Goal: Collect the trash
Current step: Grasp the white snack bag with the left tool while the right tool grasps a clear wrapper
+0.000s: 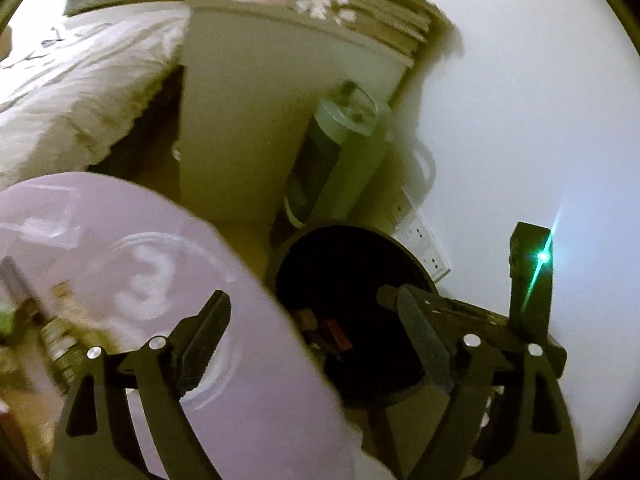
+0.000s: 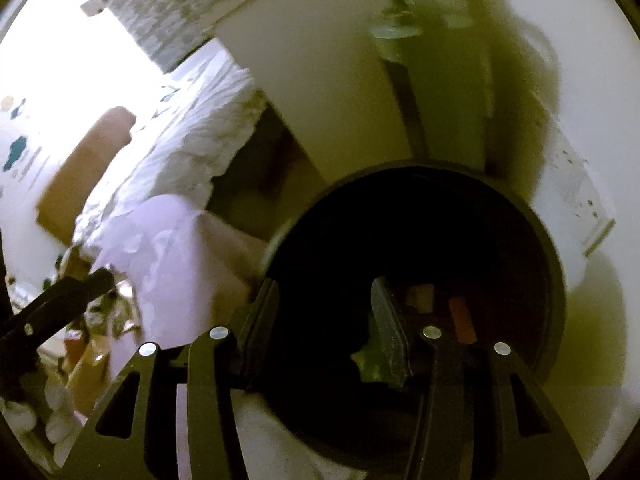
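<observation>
1. The left gripper stands wide open with nothing between its fingers; no earlier view is needed to see that the pads press on nothing.
2. Its left finger hangs over a lilac sheet or bag printed with a pale figure; whether they touch cannot be told.
3. Its right finger reaches over the mouth of a black bin, which sits just ahead of and below the gripper.
4. Inside the bin, between the two fingers, lie small pieces of trash, one of them reddish.
5. To the right of the left gripper, the other gripper shows as a dark upright part with a bright green light.
6. The right gripper is partly open and points down into the same bin, straight over its dark mouth.
7. Nothing is pinched between its fingers; a green scrap shows just beside the inner face of its right finger, and whether it clings to the pad or lies in the bin cannot be told.
8. Orange and red trash lies at the bottom of the bin, just beyond the right finger.
9. Ahead of the bin stand a pale cabinet and a green cylinder; left of it is a bed with white bedding.
10. Both views are blurred.
</observation>
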{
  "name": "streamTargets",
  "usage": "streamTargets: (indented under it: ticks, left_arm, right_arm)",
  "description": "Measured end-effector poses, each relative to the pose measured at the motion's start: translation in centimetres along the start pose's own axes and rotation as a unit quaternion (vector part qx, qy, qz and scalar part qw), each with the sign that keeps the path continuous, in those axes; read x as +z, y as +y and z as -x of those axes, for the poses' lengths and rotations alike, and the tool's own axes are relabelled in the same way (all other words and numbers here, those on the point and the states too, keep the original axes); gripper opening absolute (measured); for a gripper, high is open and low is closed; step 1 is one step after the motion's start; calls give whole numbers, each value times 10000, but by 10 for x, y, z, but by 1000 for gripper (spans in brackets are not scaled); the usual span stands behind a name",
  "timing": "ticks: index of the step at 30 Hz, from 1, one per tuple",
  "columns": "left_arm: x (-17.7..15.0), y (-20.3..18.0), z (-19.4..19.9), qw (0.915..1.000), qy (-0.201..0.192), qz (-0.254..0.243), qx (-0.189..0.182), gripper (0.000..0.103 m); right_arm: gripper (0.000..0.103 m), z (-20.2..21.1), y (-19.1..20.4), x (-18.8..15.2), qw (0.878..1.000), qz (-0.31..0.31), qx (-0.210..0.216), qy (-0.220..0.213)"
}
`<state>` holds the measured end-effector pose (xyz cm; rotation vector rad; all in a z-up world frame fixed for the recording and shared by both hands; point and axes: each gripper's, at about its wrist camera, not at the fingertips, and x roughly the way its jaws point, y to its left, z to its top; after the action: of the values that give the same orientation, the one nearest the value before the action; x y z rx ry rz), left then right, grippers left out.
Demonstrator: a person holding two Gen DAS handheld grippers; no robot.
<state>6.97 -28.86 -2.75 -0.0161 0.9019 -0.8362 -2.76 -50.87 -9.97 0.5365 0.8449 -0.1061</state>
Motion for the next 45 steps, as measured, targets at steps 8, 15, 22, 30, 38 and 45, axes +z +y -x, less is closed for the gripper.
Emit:
streamTargets:
  ticks: [8,15,22,30,38,45]
  left_arm:
    - [-29,76,86,9936,-633,679,636,85]
    - [-61,157,149,9762,-906,1226,1542,85]
    - [-86,210,162,9702,-608,1283,1964,74]
    - [-103,239,153,9728,-260,1282,1914,56]
    - [-106,248,149,9756,-308,1272,1764,43]
    - [-107,245,162,9758,-527,1327,1655,39]
  right_arm:
    - [49,-9,87,-4,9956,807,432,183]
    - [49,-32,172,-15,9820,1622,808,525]
    - [49,-64,231,-30,9655,2287,935,818]
    - [49,-106,251,-31,9613,2567,262,971]
    - [23,-117,239,-28,9636,2421,322,1088]
    - [13,-102,230,-28,9688,2143,699,1030]
